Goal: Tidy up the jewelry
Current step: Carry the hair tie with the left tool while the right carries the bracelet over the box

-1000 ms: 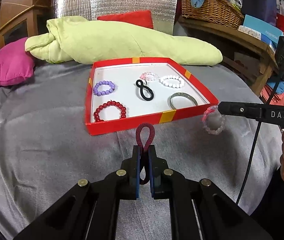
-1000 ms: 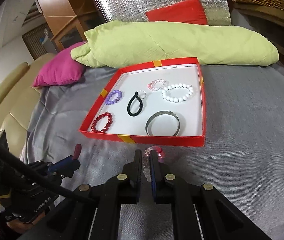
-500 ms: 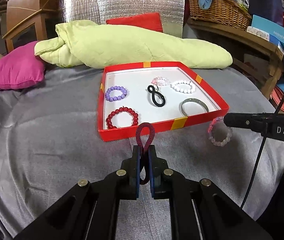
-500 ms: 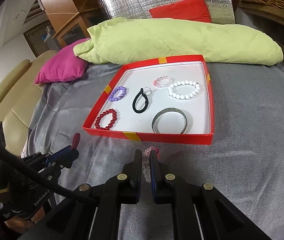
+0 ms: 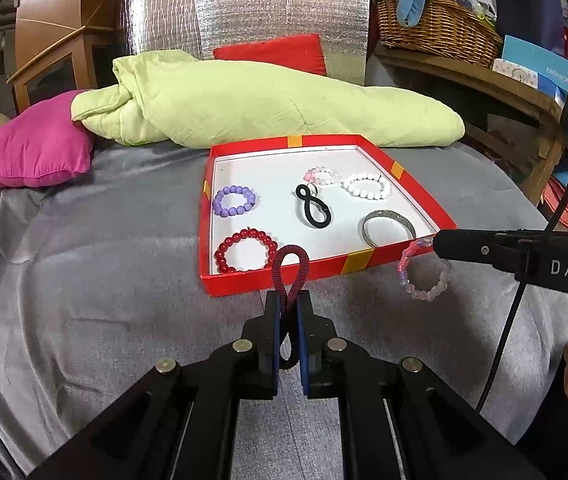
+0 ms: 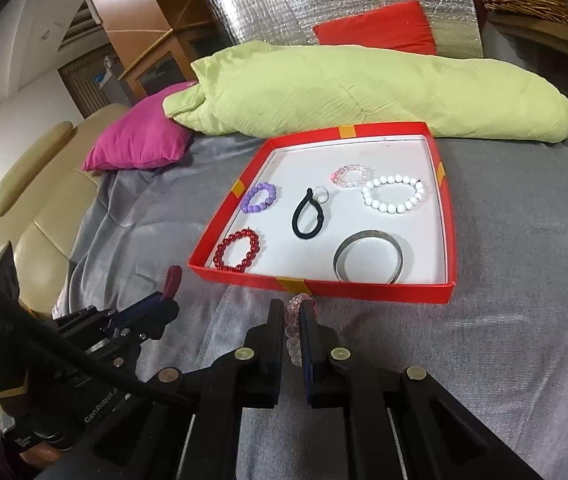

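Note:
A red tray [image 5: 324,272] with a white floor lies on the grey blanket and also shows in the right wrist view [image 6: 364,290]. It holds a purple bead bracelet [image 5: 233,200], a red bead bracelet [image 5: 245,249], a black hair tie [image 5: 313,209], a pink bead bracelet [image 5: 322,175], a white bead bracelet [image 5: 367,185] and a silver bangle [image 5: 389,226]. My left gripper [image 5: 289,300] is shut on a dark red hair tie [image 5: 292,266] just before the tray's near wall. My right gripper [image 6: 293,308] is shut on a pale pink bead bracelet [image 6: 294,330], which hangs near the tray's right corner [image 5: 424,272].
A light green quilt [image 5: 268,100] lies behind the tray. A magenta cushion [image 5: 32,148] sits at the left. A red cushion [image 5: 272,54], silver foil panel [image 5: 244,20] and wicker basket [image 5: 436,24] stand behind. A beige sofa [image 6: 32,184] lies left.
Both grippers have moved forward towards the tray's near wall, each still holding its item. The tray looks nearer in both views.

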Tool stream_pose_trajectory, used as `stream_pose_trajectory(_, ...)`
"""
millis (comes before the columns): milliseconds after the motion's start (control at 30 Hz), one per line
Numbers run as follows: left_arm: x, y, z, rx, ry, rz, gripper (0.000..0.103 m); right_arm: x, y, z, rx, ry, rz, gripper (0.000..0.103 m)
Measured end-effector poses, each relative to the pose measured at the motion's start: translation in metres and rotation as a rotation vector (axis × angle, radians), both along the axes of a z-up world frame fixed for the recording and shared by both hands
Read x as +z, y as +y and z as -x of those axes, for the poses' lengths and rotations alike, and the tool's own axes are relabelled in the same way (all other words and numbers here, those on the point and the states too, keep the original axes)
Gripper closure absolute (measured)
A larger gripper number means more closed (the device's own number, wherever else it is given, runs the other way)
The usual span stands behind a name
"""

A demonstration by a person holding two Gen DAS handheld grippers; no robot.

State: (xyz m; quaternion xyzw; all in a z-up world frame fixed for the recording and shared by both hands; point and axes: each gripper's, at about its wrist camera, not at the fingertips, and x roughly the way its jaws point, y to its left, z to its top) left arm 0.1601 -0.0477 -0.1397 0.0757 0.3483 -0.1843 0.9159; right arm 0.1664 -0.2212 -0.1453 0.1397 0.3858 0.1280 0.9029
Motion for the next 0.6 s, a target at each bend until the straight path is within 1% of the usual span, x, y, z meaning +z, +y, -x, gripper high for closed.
stream_pose_trajectory(133,0.000,-0.001,0.000,-0.002,0.001,0.001,0.095,-0.002,0.001,-0.001,0.004,0.014,0.001,0.094)
stream_pose_trajectory(233,0.001,-0.002,0.000,-0.006,0.000,0.005,0.095,0.000,0.001,0.001,0.006,0.003,-0.006,0.094)
stream_pose_trajectory(367,0.010,-0.002,-0.001,-0.018,0.005,0.047,0.095,0.005,-0.003,0.003,-0.005,-0.018,-0.023,0.094)
stream_pose_trajectory(600,0.022,-0.010,-0.004,-0.019,-0.015,0.040,0.095,0.012,-0.009,0.003,-0.015,-0.036,-0.040,0.094)
